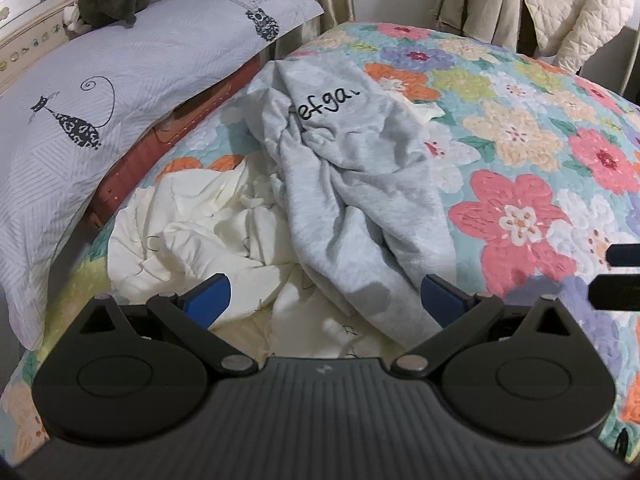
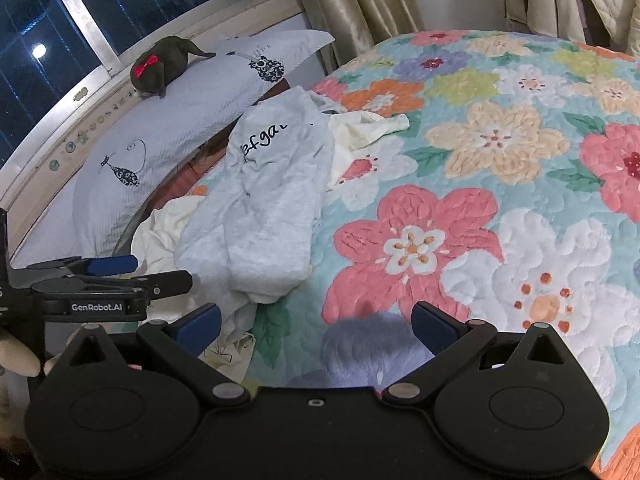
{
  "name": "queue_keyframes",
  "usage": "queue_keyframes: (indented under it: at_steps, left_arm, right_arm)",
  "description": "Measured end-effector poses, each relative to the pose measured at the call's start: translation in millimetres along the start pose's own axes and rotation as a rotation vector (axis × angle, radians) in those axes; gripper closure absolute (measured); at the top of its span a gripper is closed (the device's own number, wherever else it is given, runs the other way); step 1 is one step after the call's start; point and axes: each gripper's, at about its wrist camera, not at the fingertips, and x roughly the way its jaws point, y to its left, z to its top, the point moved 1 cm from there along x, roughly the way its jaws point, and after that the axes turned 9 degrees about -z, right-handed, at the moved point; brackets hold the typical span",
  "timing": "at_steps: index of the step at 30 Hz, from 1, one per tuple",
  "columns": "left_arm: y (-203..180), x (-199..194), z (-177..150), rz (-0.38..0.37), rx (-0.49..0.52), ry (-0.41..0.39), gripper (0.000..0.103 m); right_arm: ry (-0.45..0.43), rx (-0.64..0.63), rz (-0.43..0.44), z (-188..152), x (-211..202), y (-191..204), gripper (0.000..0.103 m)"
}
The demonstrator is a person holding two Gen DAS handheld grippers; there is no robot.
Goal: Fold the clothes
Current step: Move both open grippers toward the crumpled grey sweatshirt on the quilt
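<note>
Clothes unfolded — grey top (image 1: 352,168) best pinched at one edge by left gripper (image 1: 326,300), lifted off cream garment (image 1: 192,232); right gripper (image 2: 316,326) likewise spread wide, nothing grasped.

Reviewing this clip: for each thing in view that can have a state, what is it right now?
Left gripper: jaws open, empty, over the clothes.
Right gripper: jaws open, empty, over the quilt.
Grey garment: crumpled, unfolded, lying on the cream one.
Cream garment: bunched, unfolded.
Curtain: drawn aside.
</note>
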Motion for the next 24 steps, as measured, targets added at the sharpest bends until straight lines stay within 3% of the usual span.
queue_keyframes:
  at_steps: [7,15,17,21,24]
  left_arm:
    - [-0.9,2.2,-0.8,0.024,0.05,-0.026,0.0]
    - [9.4,8.8,-4.0,-0.062,-0.014,-0.039,0.004]
    - [9.3,10.6,-5.8,-0.064,-0.015,-0.048,0.011]
    - [-4.0,11.5,-13.4,-0.116,0.127,-0.097,0.026]
    - [-5.3,23.5,-17.2,-0.075,0.14,-0.079,0.044]
  right_arm:
    - [-0.035,-0.048,-0.02,6.3,-3.3,1.1,0.0]
    - [-0.059,-0.133,-0.011,14.9,6.4,10.7,0.005]
    - [-0.05,-0.16,0.002,18.0,14.4,13.1,0.008]
    - [-0.051,-0.233,0.037,22.7,28.3,22.9,0.012]
    - [-0.055,-0.294,0.059,25.7,38.1,30.9,0.013]
